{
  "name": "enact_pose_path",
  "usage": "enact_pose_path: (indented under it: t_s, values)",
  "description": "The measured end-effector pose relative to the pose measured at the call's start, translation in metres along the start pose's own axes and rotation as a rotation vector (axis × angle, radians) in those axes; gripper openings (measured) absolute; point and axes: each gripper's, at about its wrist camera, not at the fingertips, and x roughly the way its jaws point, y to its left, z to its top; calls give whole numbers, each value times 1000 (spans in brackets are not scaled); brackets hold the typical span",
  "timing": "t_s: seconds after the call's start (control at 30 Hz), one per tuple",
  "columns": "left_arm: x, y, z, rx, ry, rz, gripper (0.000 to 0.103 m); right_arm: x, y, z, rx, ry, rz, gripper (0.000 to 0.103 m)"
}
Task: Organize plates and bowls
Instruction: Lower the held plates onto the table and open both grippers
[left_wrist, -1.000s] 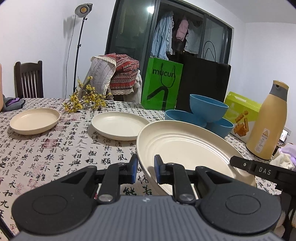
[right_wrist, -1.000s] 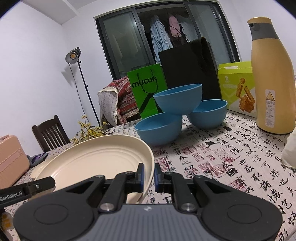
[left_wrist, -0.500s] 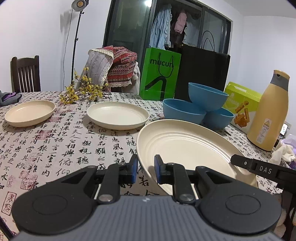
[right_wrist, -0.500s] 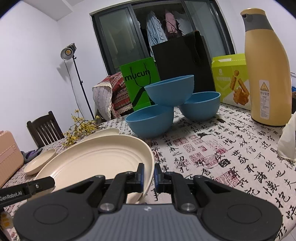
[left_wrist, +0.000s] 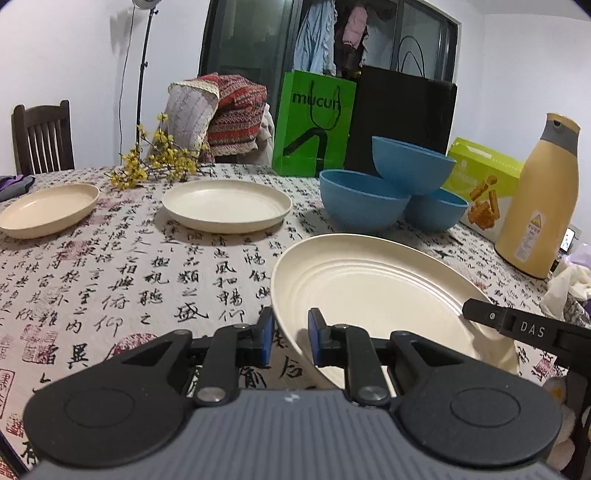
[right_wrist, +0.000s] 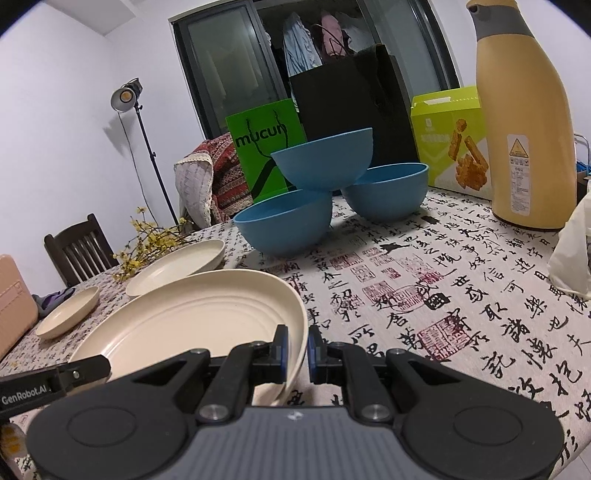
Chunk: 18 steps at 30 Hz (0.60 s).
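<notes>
Lowered toward the bench (left_wrist: 110, 280), the large cream plate (left_wrist: 373, 291) remained pinched at opposite rims by left claw (left_wrist: 290, 339) and right claw (right_wrist: 295, 349).

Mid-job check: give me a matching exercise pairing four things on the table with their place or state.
Things:
1. large cream ribbed plate
2. top blue bowl
3. tall yellow bottle with grey cap
4. small cream plate

Places or states:
A. upright, beside the green snack box
B. perched on two other blue bowls
C. rim gripped by the left claw and the right claw
D. flat on the tablecloth, near the dark wooden chair

Pairs: 1-C, 2-B, 3-A, 4-D
</notes>
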Motion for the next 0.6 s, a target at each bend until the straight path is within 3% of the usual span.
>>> enact_pose_path:
  t_s: [0.6]
  values:
    - [13, -3, -8, 33, 54, 10, 19, 3, -3, -9, -14, 8, -23, 11]
